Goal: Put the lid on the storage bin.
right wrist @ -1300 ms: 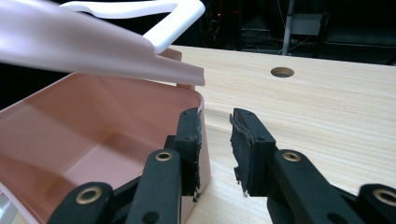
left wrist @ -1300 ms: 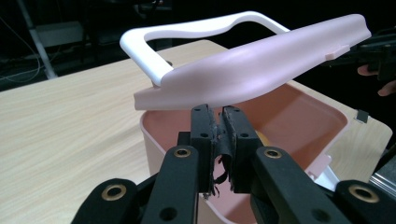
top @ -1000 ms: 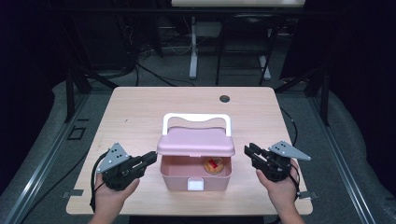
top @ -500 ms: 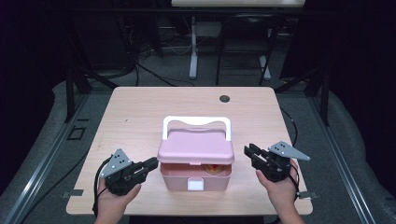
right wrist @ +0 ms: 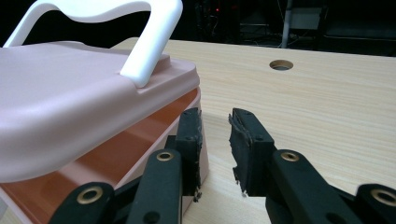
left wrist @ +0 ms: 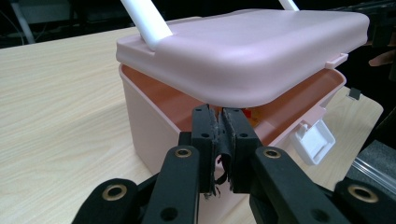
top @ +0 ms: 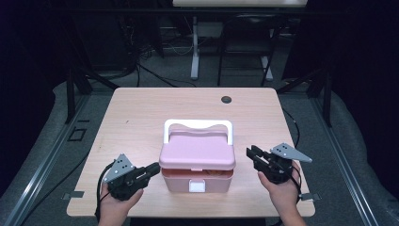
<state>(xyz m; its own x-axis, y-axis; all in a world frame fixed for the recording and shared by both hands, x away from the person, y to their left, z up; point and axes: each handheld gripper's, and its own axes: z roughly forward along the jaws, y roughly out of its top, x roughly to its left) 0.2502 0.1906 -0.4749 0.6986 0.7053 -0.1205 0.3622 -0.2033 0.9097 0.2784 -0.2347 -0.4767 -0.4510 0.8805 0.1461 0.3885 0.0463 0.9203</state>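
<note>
A pink lidded box (top: 181, 181) stands near the table's front edge, its white handle (top: 197, 125) upright behind it. Its lid (top: 197, 151) rests slightly ajar, leaving a gap along the front above the white latch (top: 196, 186). My left gripper (top: 153, 168) is at the box's left side. In the left gripper view its jaws (left wrist: 219, 116) are shut with nothing in them, their tips just under the lid's edge (left wrist: 243, 93). Something orange (left wrist: 252, 120) shows inside. My right gripper (top: 251, 153) stands open beside the box's right side (right wrist: 140, 154), its jaws (right wrist: 215, 123) empty.
The box sits on a light wooden table (top: 141, 117) with a round cable hole (top: 226, 99) at the back right. Dark floor, cables and stand legs lie beyond the far edge. Bare tabletop stretches behind and to both sides of the box.
The lid has come down from wider open to nearly closed. My left gripper has dropped back toward the front edge, still beside the box. The right gripper has kept still.
</note>
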